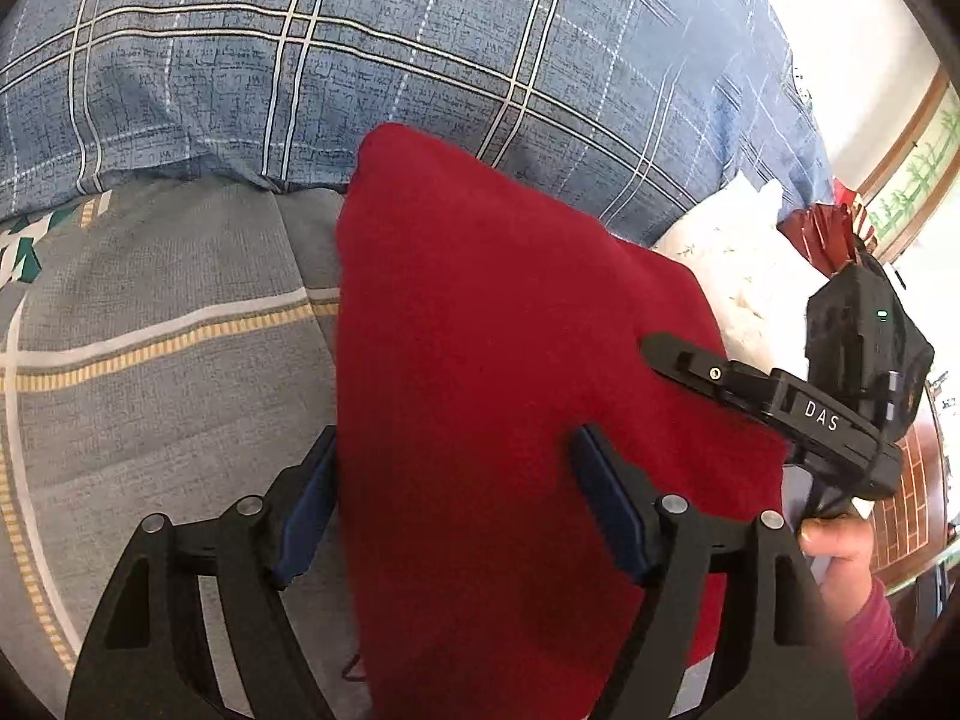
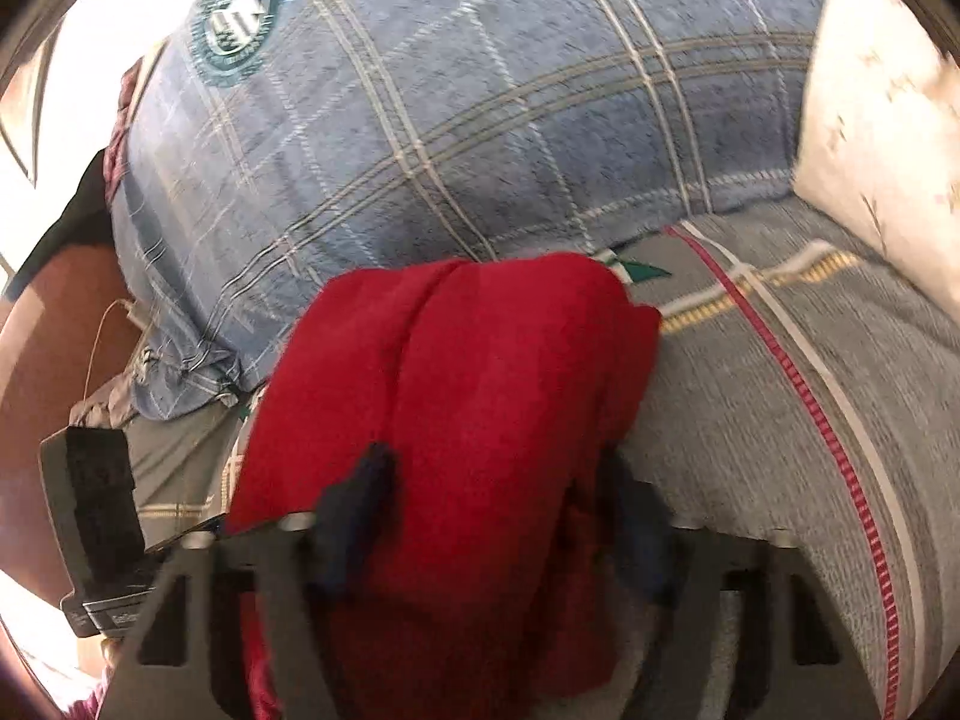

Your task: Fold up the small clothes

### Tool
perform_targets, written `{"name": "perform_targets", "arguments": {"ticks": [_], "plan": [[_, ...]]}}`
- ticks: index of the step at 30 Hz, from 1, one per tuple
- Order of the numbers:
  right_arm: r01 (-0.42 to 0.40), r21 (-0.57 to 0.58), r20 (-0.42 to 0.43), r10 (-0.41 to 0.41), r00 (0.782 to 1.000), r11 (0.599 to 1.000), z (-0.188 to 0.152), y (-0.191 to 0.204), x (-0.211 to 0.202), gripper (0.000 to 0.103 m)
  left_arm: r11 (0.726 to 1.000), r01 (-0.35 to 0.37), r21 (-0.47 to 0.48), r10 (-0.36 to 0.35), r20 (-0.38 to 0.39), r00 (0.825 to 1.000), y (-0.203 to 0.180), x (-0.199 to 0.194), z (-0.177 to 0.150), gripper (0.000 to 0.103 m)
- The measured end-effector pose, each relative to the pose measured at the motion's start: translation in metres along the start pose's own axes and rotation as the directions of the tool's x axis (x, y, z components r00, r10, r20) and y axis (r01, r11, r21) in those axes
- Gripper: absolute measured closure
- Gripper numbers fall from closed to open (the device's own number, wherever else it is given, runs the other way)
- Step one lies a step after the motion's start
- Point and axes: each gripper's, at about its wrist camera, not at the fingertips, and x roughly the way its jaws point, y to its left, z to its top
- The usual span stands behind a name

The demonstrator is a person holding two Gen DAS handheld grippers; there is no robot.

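Red cloth (image 1: 498, 360), a small folded garment of fleecy fabric, lies on a grey bedsheet (image 1: 168, 324) with white and yellow stripes. In the left wrist view it fills the middle and runs from about 12 o'clock down to 6 o'clock. Its far tip reaches a blue checked pillow (image 1: 420, 48) that spans the top of the view.

The left tool (image 1: 456, 504) stands spread, its blue-padded fingers (image 1: 309, 504) on either side of the cloth. The left pad sits just at the cloth's left edge and the right pad lies over the red fabric. The pads do not press together on it.

At 3 o'clock in this view the right tool (image 1: 690, 360) reaches in over the cloth's right edge, with a hand (image 1: 840, 546) in a pink sleeve (image 1: 876, 654) on its grip. A white patterned pillow (image 1: 732, 264) lies beyond it, toward 2 o'clock.

The right wrist view is blurred. There the red cloth (image 2: 468, 420) is bunched, with a lengthwise fold, from the centre down to 6 o'clock. The right tool (image 2: 504, 528) has its fingers partly apart with the cloth between them; whether they pinch it cannot be told. The blue pillow (image 2: 450, 120) lies at 12 o'clock, the grey sheet (image 2: 750, 450) at 3 o'clock. The left tool's black body (image 2: 96, 516) shows at 8 o'clock.
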Motion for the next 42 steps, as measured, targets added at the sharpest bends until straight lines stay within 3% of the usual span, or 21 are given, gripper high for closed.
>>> {"name": "perform_targets", "arguments": {"ticks": [4,5,8,15,16,20,22,26,30,34,36,42], "plan": [[0.038,-0.065,0.013,-0.037,0.999,0.997,0.001,0.018,-0.010,0.064,1.000,-0.011,0.024,0.010,0.016,1.000,-0.006,-0.012,-0.002,0.046],[0.023,-0.064,0.019,-0.022,1.000,0.998,0.002,0.022,-0.016,0.065,1.000,-0.006,0.024,0.005,0.015,1.000,-0.005,-0.016,-0.002,0.052],[-0.047,-0.050,0.015,0.048,0.999,0.998,0.003,0.035,-0.029,0.068,0.999,0.022,0.039,-0.022,0.005,1.000,-0.007,-0.037,-0.006,0.057],[-0.134,-0.108,-0.053,0.129,0.990,0.985,-0.010,0.078,-0.030,0.066,1.000,-0.012,0.015,0.011,0.016,1.000,0.008,-0.097,-0.032,0.057],[-0.126,-0.110,-0.066,0.119,0.991,0.986,-0.012,0.079,-0.025,0.056,1.000,-0.024,0.008,0.024,0.021,1.000,0.011,-0.100,-0.036,0.057],[0.038,-0.098,-0.057,-0.044,0.997,0.994,-0.020,0.077,-0.011,0.055,0.991,-0.133,-0.026,0.133,-0.005,0.991,0.027,-0.089,-0.052,0.054],[0.038,-0.116,-0.023,-0.041,0.999,0.993,-0.022,0.081,-0.027,0.055,0.987,-0.153,-0.051,0.153,0.004,0.988,0.035,-0.087,-0.060,0.051],[-0.015,-0.262,0.003,0.017,1.000,0.965,-0.041,0.119,-0.062,0.056,0.984,-0.168,-0.063,0.171,0.046,0.984,0.038,-0.094,-0.064,0.048],[-0.046,-0.416,-0.062,0.022,0.998,0.908,-0.078,0.156,-0.062,0.066,0.973,-0.231,-0.026,0.232,0.084,0.969,0.027,-0.096,-0.066,0.048],[0.136,-0.512,-0.058,-0.192,0.980,0.848,-0.110,0.155,-0.038,0.075,0.961,-0.276,0.013,0.273,0.109,0.956,0.018,-0.102,-0.070,0.047],[0.164,-0.487,-0.057,-0.219,0.974,0.858,-0.116,0.143,-0.030,0.075,0.956,-0.292,0.021,0.287,0.123,0.950,0.015,-0.107,-0.073,0.046],[0.152,-0.446,-0.030,-0.185,0.982,0.882,-0.121,0.136,-0.043,0.071,0.923,-0.383,0.033,0.374,0.156,0.914,0.007,-0.114,-0.083,0.044]]}}
